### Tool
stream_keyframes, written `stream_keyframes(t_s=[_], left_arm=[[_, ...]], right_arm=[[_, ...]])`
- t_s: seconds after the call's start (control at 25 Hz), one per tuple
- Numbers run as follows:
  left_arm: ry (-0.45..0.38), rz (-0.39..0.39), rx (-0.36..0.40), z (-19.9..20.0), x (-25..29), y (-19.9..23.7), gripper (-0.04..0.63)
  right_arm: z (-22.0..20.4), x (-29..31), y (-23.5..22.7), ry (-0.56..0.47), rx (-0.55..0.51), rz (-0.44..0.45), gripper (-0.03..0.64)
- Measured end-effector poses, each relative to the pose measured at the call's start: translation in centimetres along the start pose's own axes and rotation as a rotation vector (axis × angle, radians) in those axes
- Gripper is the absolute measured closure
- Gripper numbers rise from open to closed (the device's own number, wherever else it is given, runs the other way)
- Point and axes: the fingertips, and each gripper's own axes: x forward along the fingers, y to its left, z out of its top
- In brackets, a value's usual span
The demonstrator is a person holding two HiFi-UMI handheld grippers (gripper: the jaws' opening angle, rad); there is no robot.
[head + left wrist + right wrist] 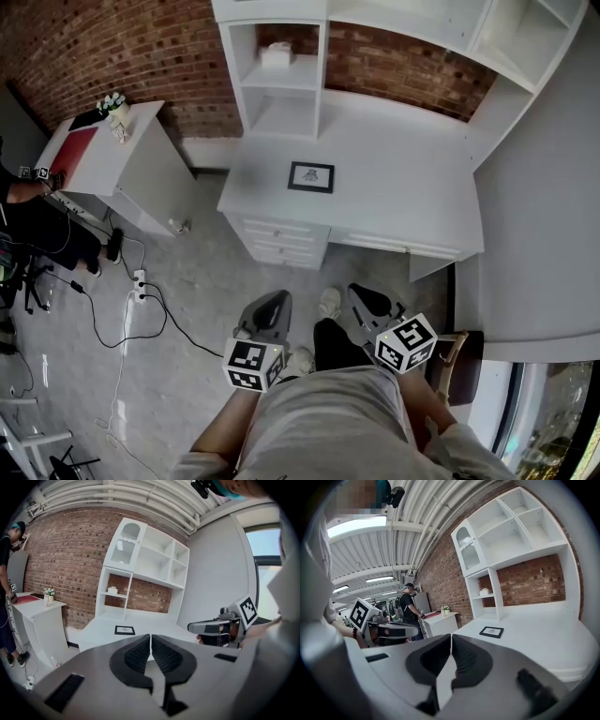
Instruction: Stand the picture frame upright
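While it lay flat on the white desk (394,202), toward that desk's left rear, the small black-rimmed picture frame (310,176) looked light, stiff and probably glazed, so fragile and slick-faced; best pinched by one thin rim edge. Left gripper (150,637) and right gripper (451,637) hung well short of the desk, jaws pressed together, empty. Any back stand was hidden underneath; print too small to read.

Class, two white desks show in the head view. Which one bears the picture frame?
The large corner desk with drawers, below the shelves: the picture frame lies flat on it. The smaller desk at left holds a plant and a red sheet.
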Motion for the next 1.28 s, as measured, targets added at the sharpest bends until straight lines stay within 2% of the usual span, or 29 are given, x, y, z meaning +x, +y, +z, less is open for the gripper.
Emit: stream_keyframes(t_s=[0.36, 0.96, 1.28], left_arm=[[0.032, -0.003, 0.003, 1.2, 5.8, 2.5, 0.572], [0.043, 0.041, -0.002, 9.2, 23.3, 9.8, 0.572], [0.042, 0.088, -0.005, 12.2, 28.6, 11.8, 0.572]], right_arm=[[1.9, 4.2, -4.0, -0.025, 0.001, 0.054, 0.588], [8.9, 17.0, -20.1, 0.028, -0.03, 0.113, 0.588], [11.3, 20.8, -25.8, 0.049, -0.026, 0.12, 0.588]])
